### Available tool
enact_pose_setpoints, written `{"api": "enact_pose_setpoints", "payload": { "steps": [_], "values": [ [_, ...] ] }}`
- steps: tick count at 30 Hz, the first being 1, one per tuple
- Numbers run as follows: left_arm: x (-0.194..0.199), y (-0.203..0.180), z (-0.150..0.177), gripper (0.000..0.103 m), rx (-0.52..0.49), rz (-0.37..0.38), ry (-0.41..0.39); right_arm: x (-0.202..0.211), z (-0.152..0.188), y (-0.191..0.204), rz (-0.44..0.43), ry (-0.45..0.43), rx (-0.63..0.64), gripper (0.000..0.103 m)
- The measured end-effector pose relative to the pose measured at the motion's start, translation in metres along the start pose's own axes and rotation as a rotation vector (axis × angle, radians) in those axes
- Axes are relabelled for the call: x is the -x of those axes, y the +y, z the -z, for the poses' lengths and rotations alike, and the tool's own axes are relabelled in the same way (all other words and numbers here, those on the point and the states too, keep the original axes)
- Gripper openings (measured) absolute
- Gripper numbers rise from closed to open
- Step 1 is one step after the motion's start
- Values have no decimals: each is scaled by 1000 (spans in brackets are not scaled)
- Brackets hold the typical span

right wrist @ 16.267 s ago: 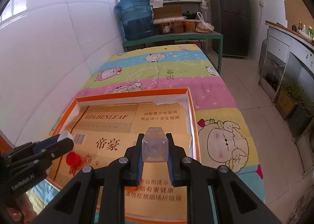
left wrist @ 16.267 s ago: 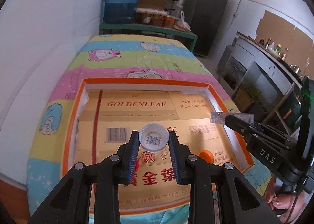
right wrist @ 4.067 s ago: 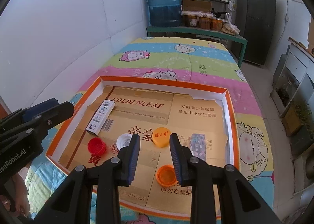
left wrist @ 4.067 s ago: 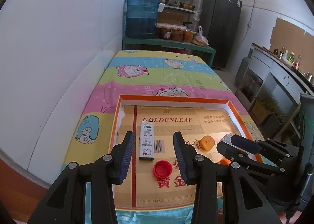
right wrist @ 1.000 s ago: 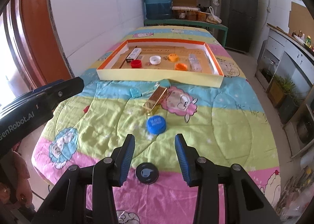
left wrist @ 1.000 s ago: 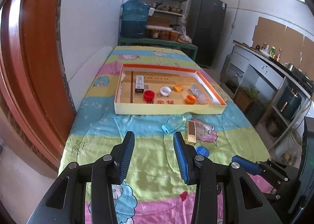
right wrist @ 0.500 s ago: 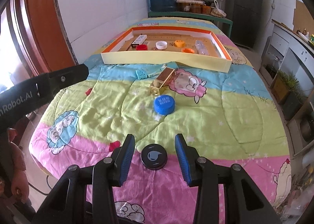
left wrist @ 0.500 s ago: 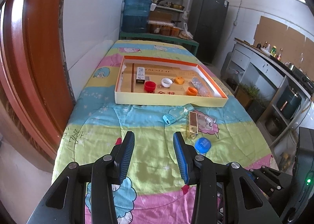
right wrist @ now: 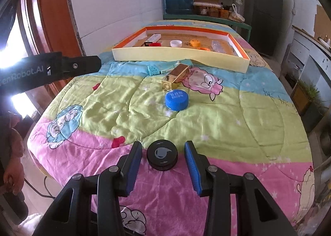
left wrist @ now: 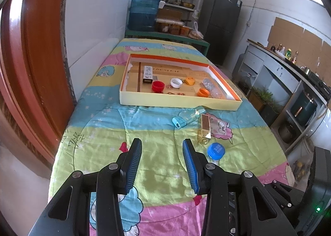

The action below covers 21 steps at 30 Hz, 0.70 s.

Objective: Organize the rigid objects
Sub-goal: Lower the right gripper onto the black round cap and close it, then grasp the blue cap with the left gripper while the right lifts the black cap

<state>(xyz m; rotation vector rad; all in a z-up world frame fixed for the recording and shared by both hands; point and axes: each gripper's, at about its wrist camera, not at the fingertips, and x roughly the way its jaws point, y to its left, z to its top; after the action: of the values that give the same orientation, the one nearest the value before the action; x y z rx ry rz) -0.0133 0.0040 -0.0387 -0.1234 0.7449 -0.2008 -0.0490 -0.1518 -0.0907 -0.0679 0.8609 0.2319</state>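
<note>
A black round lid (right wrist: 162, 157) lies on the pink band of the quilt, between the fingers of my open right gripper (right wrist: 163, 160), which do not touch it. Beyond it lie a blue cap (right wrist: 176, 99) (left wrist: 216, 150), a gold box (right wrist: 175, 76) (left wrist: 205, 126) and a clear bottle with a light-blue cap (left wrist: 187, 118) (right wrist: 154, 69). The orange-rimmed cardboard tray (left wrist: 178, 102) (right wrist: 182, 54) holds a white carton (left wrist: 147, 74), red cap (left wrist: 157, 86), white cap (left wrist: 176, 82), two orange caps and a clear bottle (left wrist: 208, 84). My left gripper (left wrist: 162, 161) is open and empty over the green band.
The quilt-covered table ends close below both grippers. A wooden door frame (left wrist: 35, 53) and white wall run along the left. A water jug (left wrist: 144, 11), shelves and a fridge (left wrist: 220, 24) stand behind; counters run along the right.
Both grippers have moved forward and lower toward the quilt. The black lid now sits between the right gripper's fingers instead of ahead of them.
</note>
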Motion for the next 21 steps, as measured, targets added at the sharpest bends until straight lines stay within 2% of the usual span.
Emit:
{"api": "enact_pose_setpoints", "payload": {
  "steps": [2, 5, 9, 13, 17, 21],
  "values": [
    [-3, -1, 1, 42, -4, 8, 7, 0, 1, 1, 3, -3, 14, 42],
    [-7, -3, 0, 42, -13, 22, 15, 2, 4, 3, 25, -12, 32, 30],
    [-18, -14, -1, 42, -40, 66, 40, 5, 5, -2, 18, -17, 16, 30],
    [-33, -41, 2, 42, -112, 128, 79, 15, 4, -15, 30, -53, -20, 30],
    [-52, -66, 8, 42, -172, 145, 112, 23, 1, -32, 44, -78, -61, 30],
    [-70, -80, 11, 43, -187, 146, 141, 28, 0, -46, 58, -94, -86, 30]
  ]
}}
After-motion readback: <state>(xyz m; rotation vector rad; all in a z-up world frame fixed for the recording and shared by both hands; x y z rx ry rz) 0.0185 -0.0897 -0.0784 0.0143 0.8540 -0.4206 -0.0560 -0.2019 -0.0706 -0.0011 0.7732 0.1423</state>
